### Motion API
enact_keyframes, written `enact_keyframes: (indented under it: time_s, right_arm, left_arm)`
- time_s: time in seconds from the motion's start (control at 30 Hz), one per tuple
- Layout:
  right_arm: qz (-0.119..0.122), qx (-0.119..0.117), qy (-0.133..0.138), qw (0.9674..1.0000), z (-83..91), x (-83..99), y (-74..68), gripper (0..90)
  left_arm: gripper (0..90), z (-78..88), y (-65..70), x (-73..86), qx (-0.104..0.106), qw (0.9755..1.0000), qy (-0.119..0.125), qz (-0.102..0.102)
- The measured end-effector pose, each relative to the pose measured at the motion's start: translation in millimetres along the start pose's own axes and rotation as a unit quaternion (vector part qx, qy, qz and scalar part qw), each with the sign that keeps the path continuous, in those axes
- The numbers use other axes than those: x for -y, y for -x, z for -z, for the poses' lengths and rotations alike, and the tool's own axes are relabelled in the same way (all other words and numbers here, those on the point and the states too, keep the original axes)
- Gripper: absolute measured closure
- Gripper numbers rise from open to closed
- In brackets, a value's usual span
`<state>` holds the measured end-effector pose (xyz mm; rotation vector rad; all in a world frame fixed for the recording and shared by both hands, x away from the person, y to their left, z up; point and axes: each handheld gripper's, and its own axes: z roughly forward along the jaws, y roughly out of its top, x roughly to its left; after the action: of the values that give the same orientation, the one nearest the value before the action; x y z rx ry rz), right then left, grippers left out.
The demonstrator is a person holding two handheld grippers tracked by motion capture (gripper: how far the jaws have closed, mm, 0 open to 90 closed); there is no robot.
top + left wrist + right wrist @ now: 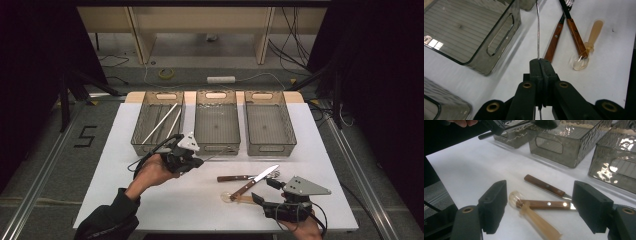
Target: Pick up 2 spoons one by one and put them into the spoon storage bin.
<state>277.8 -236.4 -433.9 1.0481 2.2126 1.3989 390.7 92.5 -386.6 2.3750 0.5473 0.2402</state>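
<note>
The left gripper (196,161) was clamped on a thin metal rod (538,30) before the middle bin (216,122). Rightward, the right gripper (265,190) stood wide open near two knives (252,181) and a plastic spoon (534,216).

Three bins (215,102) side by side at table's (125,200) far edge, knife (257,179), fork (240,177) and spoon (239,198) crossed before them

Your left arm wears a dark sleeve (107,220); both tongs are black; your left tongs (540,65) show brass-coloured rivets on thick black arms; your right tongs (539,206) have blocky black pads; each carries a grey three-cornered plate (306,186) and a black cable (150,150).
</note>
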Motion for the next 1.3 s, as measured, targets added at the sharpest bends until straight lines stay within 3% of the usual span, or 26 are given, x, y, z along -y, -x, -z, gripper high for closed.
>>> enact_keyframes:
  time_s: [0.7,1.3]
  right_arm:
    - [0.000,-0.001,0.000,1.0000,0.1,0.1,-0.3,29.6]
    - [0.000,-0.001,-0.001,1.0000,0.6,0.4,-0.2,29.6]
  left_arm:
    - [89.2,2.5,-14.0,-9.0,-0.021,0.9995,0.012,0.019]
    - [89.2,2.2,-43.9,-30.7,-0.051,0.9957,0.037,0.068]
